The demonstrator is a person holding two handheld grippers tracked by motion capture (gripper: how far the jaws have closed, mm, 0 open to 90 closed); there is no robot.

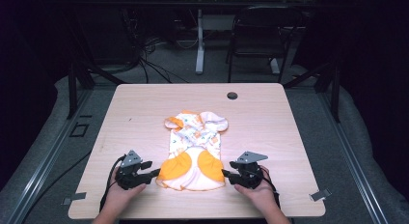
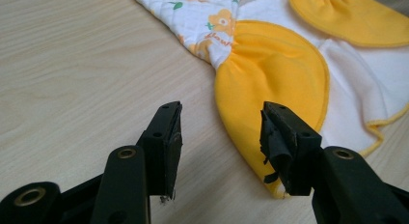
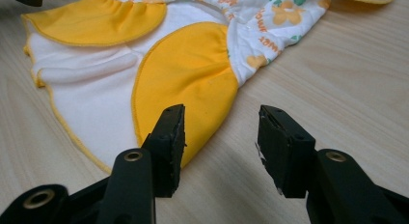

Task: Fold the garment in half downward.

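A small baby garment [image 1: 195,151] lies flat in the middle of the wooden table [image 1: 144,113], white with orange flower print and two yellow-orange rounded panels at its near hem. My left gripper [image 1: 155,173] rests low at the hem's left corner, jaws open; in the left gripper view the yellow panel [image 2: 270,74] reaches between the jaws, and my left gripper [image 2: 219,142] grips nothing. My right gripper [image 1: 224,174] sits at the hem's right corner, open as well; in the right gripper view my right gripper [image 3: 219,142] stands at the edge of the other yellow panel [image 3: 188,74].
A round cable hole [image 1: 232,95] sits near the table's far edge. A black chair [image 1: 263,35] and a white table leg [image 1: 199,40] stand beyond the table. Dark floor mats and rails flank both sides.
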